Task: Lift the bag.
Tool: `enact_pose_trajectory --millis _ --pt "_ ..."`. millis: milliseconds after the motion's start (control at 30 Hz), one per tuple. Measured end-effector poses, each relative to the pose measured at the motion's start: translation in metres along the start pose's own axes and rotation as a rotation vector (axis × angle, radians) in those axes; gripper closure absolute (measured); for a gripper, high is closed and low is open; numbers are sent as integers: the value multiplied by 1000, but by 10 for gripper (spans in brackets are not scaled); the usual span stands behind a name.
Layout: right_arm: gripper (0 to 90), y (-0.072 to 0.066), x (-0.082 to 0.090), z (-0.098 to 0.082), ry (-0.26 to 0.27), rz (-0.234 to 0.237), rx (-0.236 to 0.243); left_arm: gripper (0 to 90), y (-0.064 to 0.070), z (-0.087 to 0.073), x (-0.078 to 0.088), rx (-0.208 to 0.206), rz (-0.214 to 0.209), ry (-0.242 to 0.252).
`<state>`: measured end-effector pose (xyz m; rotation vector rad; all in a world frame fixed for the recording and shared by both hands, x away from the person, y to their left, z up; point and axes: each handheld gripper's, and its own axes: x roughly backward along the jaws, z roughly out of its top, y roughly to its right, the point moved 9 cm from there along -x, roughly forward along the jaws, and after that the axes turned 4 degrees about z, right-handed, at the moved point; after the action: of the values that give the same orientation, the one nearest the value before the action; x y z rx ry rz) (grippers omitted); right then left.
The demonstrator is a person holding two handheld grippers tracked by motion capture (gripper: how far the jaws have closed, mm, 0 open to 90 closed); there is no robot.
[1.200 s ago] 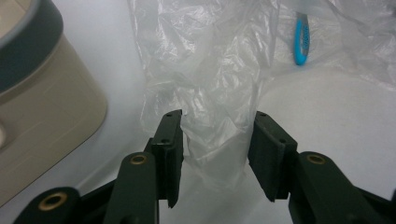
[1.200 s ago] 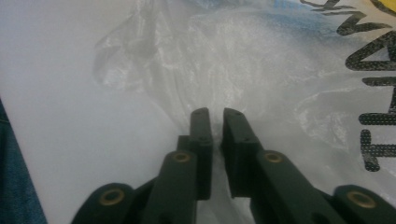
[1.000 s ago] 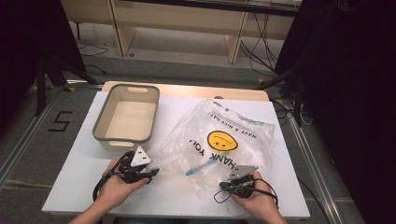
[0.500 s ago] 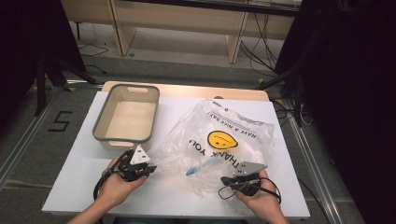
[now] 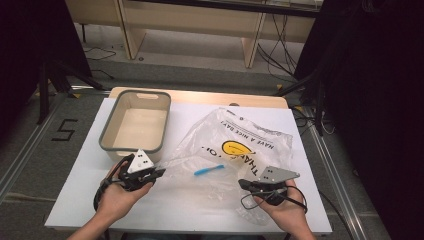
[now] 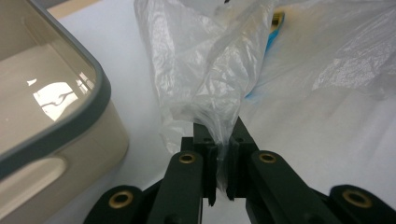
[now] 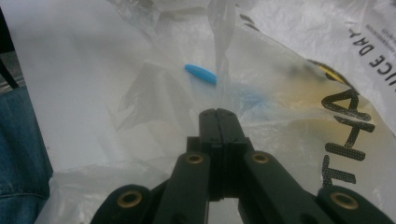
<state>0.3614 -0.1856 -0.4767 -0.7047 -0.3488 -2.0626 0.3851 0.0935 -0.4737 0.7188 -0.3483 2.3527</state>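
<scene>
Your left claw [image 6: 219,154] has just closed, pinching a fold of the plastic bag [image 5: 240,150] at its left edge. Your right claw [image 7: 218,122] has risen, lifting the bag's near edge off the surface [image 5: 80,185].

A rectangular table with a white top [image 5: 80,200] and a pale wooden strip along its far edge carries the things. A beige rectangular plastic tub with a grey rim [image 5: 111,143] stands on its far left part. Just right of the tub lies a crumpled clear plastic bag with a yellow smiley face and black lettering [image 5: 250,145], spread toward the table's right edge.
</scene>
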Motion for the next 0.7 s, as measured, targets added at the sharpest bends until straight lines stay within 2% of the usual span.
enact_pose_trajectory --millis 200,533,700 --pt "900 0 10 20 52 1 15 847 -2 23 22 9 14 66" --pt "900 1 25 57 144 -23 49 834 -3 60 56 4 30 160" --pt "900 4 30 73 184 -31 51 830 -4 76 66 16 31 202"
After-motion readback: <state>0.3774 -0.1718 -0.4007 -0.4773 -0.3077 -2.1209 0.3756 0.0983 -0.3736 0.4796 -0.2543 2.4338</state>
